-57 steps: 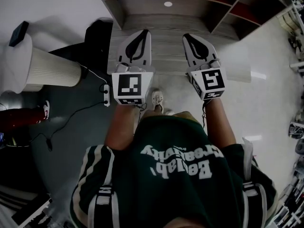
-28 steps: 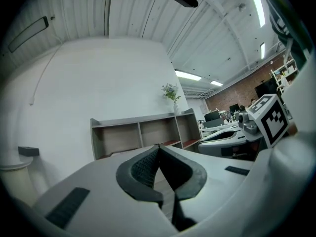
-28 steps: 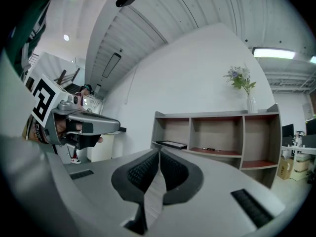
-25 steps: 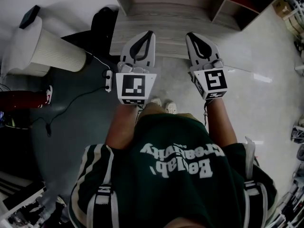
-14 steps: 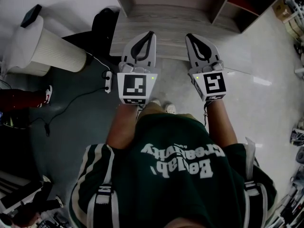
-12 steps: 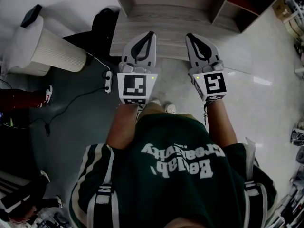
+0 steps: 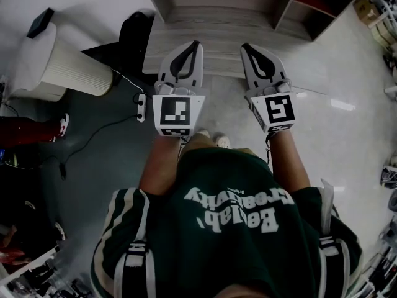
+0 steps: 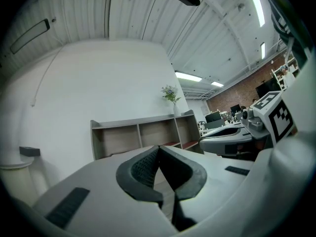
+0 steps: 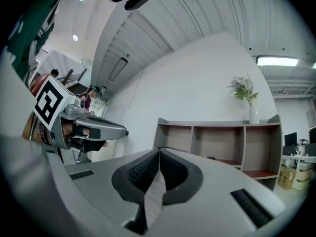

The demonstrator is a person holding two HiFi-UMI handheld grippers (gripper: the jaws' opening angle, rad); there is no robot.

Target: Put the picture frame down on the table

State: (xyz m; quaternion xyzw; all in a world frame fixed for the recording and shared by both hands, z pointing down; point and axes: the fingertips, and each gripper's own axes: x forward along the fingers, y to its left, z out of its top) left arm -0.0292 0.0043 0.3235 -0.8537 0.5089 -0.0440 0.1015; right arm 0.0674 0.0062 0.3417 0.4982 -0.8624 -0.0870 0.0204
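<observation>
While the person holds both level with tips above the wooden worktop [image 7: 217, 39], the left tool [image 7: 196, 43] and right tool [image 7: 243, 46] are clenched, tips meeting on nothing. Only the gripper views show a vase of flowers [image 9: 252, 113] atop the shelf unit [image 9: 217, 142]. Only the head view shows the glossy floor [image 7: 353, 73]. No view shows the picture frame.

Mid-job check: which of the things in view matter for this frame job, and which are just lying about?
Job: left gripper, right gripper, both shut and empty; wooden table. The picture frame is not in view.
Lying about: shelf unit, vase of flowers, white ribbed cylinder, power strip on the floor.
</observation>
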